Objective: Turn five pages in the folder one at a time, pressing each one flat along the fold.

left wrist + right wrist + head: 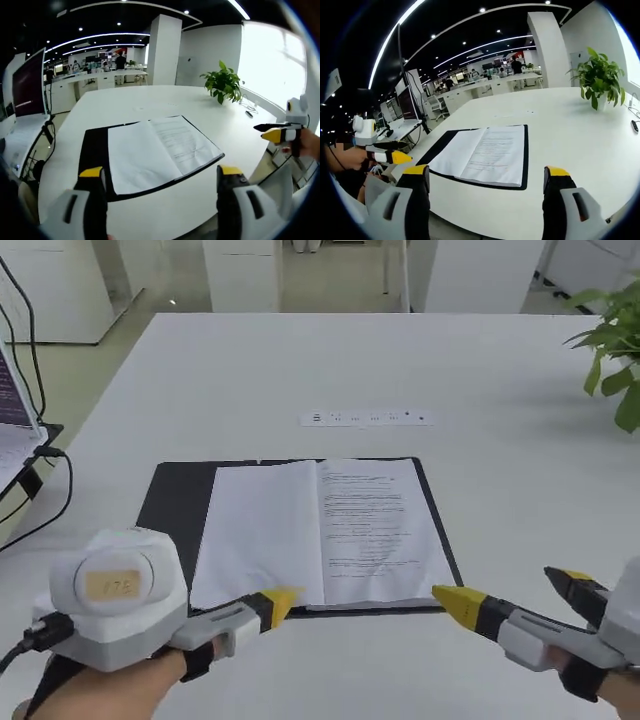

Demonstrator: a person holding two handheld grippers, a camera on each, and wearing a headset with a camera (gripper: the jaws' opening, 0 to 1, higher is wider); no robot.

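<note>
The folder (175, 502) lies open and flat on the white table, black cover down. Its left page (262, 532) is blank and its right page (375, 528) is printed; the same folder (155, 150) (485, 150) lies ahead of each gripper. My left gripper (161, 172) is open and holds nothing, and one yellow fingertip (278, 602) hovers by the folder's near edge below the blank page. My right gripper (510, 590) (486, 171) is open and holds nothing, just off the folder's near right corner.
A white power strip (367, 418) lies beyond the folder. A potted plant (615, 350) stands at the far right. A laptop (15, 430) with cables sits off the table's left edge (90, 435). Bare table surrounds the folder.
</note>
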